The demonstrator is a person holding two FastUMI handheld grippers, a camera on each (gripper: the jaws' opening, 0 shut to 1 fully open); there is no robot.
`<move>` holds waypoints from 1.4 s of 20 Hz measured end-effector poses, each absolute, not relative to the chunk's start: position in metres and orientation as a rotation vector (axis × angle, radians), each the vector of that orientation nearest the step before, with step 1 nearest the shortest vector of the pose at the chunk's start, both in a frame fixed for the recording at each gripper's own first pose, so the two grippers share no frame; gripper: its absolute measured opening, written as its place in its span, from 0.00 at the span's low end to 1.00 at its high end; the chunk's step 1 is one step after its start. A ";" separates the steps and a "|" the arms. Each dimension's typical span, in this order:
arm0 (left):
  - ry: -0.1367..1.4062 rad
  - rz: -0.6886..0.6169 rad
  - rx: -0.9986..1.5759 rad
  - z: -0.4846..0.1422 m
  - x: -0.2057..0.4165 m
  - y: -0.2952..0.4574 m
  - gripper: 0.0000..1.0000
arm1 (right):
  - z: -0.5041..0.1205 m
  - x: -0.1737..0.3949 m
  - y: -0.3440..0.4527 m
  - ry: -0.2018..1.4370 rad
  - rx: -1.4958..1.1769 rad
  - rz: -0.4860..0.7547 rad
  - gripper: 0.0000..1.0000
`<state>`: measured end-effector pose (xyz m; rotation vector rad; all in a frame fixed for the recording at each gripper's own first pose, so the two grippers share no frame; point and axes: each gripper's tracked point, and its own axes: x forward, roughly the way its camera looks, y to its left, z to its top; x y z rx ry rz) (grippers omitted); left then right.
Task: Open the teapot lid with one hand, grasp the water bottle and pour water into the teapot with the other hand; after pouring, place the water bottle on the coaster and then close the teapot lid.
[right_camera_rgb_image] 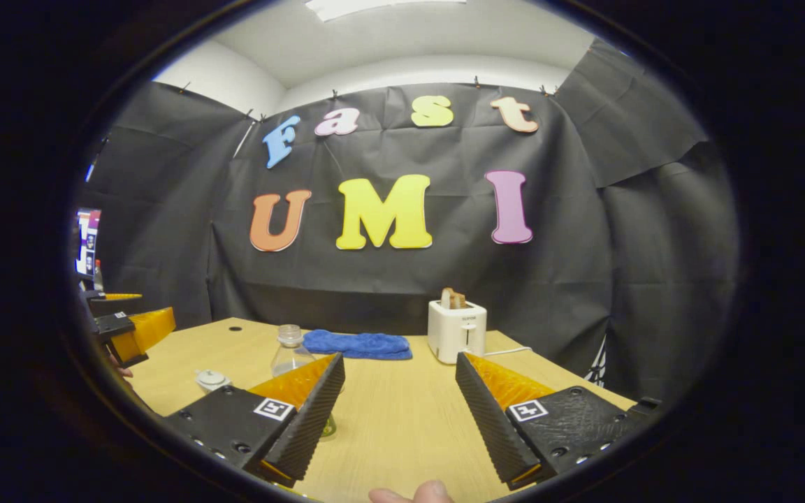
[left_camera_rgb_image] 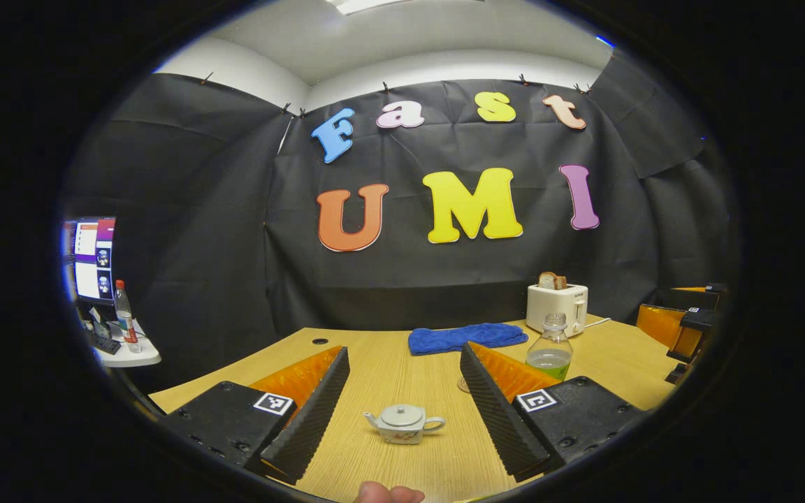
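While both grippers hang wide open above the table (left_camera_rgb_image: 388,363) and hold nothing, the left gripper (left_camera_rgb_image: 402,402) has the teapot (left_camera_rgb_image: 404,424), lid on, on the wood between its fingers, just ahead. Past its right finger stands the bottle (left_camera_rgb_image: 550,347), capless and part full, with the coaster's (left_camera_rgb_image: 463,384) edge showing beside it, then a blue cloth (left_camera_rgb_image: 465,337) and a toaster (left_camera_rgb_image: 557,307) farther back. Ahead of the right gripper (right_camera_rgb_image: 399,402) lies bare wood; the bottle (right_camera_rgb_image: 289,353) and teapot (right_camera_rgb_image: 212,379) sit off to its left, cloth (right_camera_rgb_image: 357,344) and toaster (right_camera_rgb_image: 456,328) beyond.

No readable text on anything.
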<state>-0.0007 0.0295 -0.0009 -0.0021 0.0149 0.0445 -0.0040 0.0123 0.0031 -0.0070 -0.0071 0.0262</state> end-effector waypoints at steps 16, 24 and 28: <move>0.132 0.040 0.005 -0.049 0.003 0.034 1.00 | -0.033 0.009 0.022 0.053 0.032 0.088 0.95; 0.215 0.001 -0.033 -0.084 0.034 0.024 0.95 | -0.047 0.018 0.005 0.084 0.030 0.067 0.95; 0.280 0.014 -0.036 -0.104 0.052 0.028 0.81 | -0.055 0.022 -0.008 0.098 0.038 0.045 0.97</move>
